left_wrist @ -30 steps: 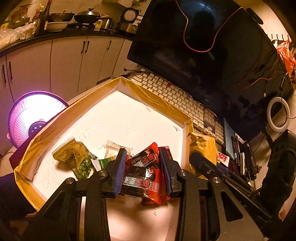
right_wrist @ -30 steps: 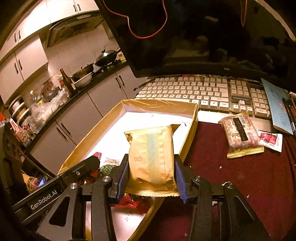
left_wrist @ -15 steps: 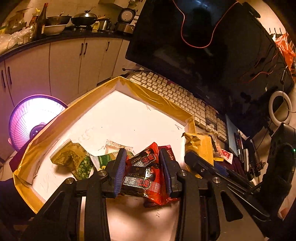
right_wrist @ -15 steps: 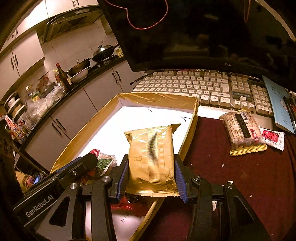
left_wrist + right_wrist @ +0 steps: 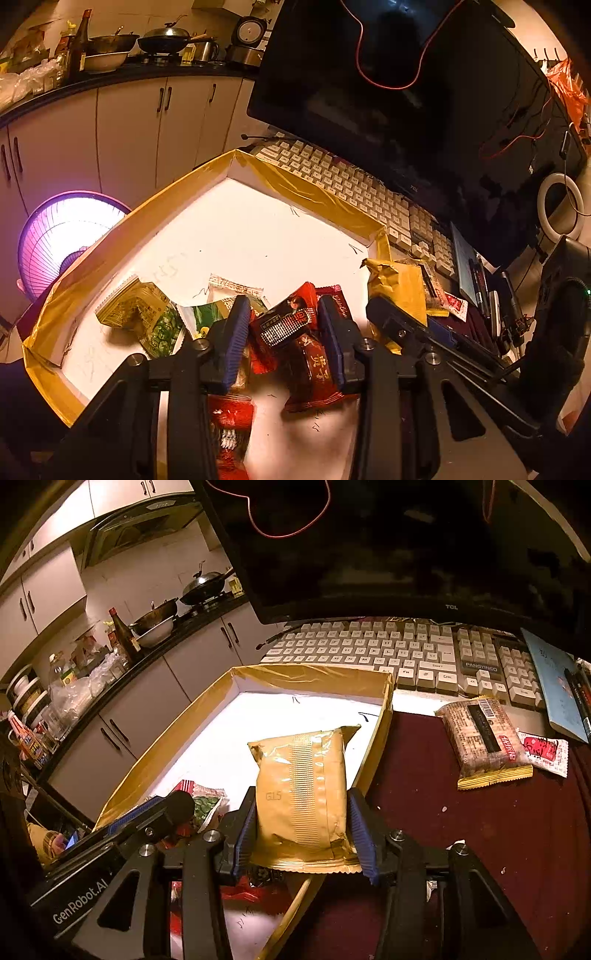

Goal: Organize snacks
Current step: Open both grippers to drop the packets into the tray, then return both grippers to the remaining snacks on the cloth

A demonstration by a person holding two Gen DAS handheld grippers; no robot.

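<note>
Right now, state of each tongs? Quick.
Left tongs: closed on a red and black foil snack packet.
Right tongs: jaws opening, gold foil snack pack still between them over the yellow-taped tray.

The far half of the shallow box (image 5: 303, 188), its white floor, lies bare and open to a reach from above. Its near half is crowded with snack packets: green ones (image 5: 162, 325) at left, red ones (image 5: 310, 365) in the middle. Low taped walls ring it. Beyond the far wall a keyboard (image 5: 388, 646) and a monitor (image 5: 388, 546) block the way. Right of the box, the dark red tabletop (image 5: 480, 830) is mostly free, with 2 packets (image 5: 484, 738) near the keyboard.
</note>
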